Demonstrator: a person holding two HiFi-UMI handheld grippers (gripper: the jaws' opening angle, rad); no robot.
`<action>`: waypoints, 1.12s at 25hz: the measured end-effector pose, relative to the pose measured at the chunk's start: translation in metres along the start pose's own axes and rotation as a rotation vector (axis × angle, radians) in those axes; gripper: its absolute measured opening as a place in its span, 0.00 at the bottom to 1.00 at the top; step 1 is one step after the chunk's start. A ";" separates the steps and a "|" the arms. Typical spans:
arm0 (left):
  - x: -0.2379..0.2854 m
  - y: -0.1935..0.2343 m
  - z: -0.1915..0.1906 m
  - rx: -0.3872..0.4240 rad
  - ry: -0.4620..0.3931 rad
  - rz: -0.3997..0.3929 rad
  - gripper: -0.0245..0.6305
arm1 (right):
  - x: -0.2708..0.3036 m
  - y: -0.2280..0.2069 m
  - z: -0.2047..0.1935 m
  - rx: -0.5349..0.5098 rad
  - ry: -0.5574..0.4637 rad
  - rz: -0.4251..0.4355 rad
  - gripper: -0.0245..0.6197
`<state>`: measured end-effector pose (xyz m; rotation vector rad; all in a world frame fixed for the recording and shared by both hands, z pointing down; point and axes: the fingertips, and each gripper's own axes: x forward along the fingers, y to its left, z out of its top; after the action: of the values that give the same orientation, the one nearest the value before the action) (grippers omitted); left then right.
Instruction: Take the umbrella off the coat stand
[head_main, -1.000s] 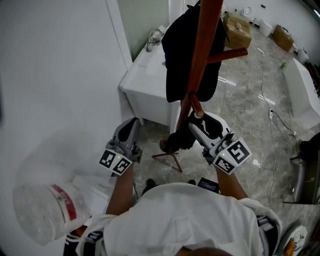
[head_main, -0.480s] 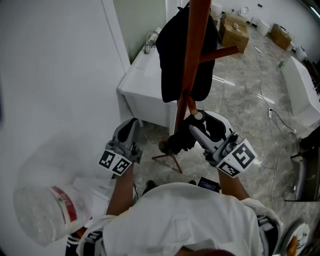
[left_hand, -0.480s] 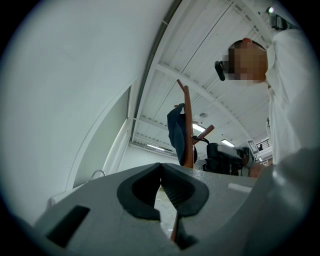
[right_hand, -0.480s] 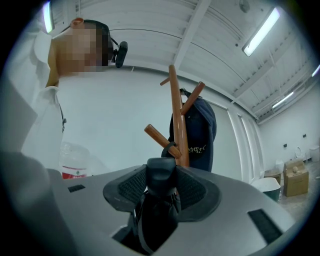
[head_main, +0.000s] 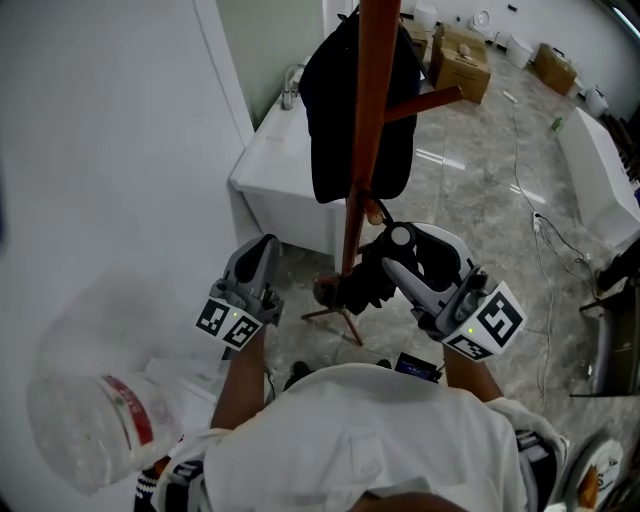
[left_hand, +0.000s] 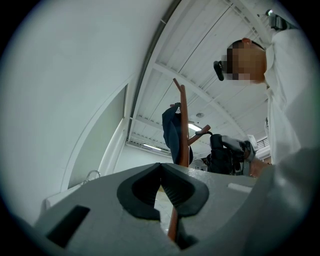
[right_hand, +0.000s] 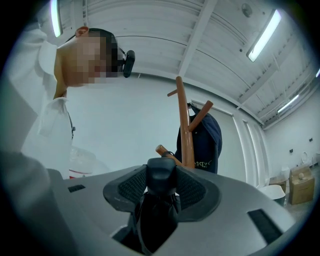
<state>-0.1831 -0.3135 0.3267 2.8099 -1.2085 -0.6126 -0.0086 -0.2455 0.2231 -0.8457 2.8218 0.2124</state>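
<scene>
Now that the right gripper (right_hand: 161, 186), its jaws clamped on the handle of the folded black umbrella (head_main: 355, 285), has drawn a little back from the coat stand (head_main: 368, 110), a gap has opened between its tips and the lower peg (head_main: 370, 203), which they were touching a second ago. The umbrella hangs below the jaws, just ahead of the tips, though a thin strap (left_hand: 206, 132) still seems looped over the peg end, so the lift-off looks begun, not finished. The left gripper (left_hand: 161, 186) has stayed low beside it, jaws together on nothing.
</scene>
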 end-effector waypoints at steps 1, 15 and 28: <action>0.001 0.001 -0.001 -0.002 0.000 -0.002 0.06 | 0.001 0.001 0.001 -0.007 -0.001 0.006 0.32; 0.018 -0.002 -0.001 0.013 -0.006 -0.074 0.06 | 0.000 0.010 0.004 0.052 -0.011 0.099 0.32; 0.027 -0.016 -0.021 -0.013 0.027 -0.151 0.06 | -0.010 -0.007 -0.022 0.042 0.067 0.005 0.32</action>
<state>-0.1479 -0.3243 0.3340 2.9076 -0.9917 -0.5847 0.0005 -0.2502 0.2458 -0.8522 2.8798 0.1276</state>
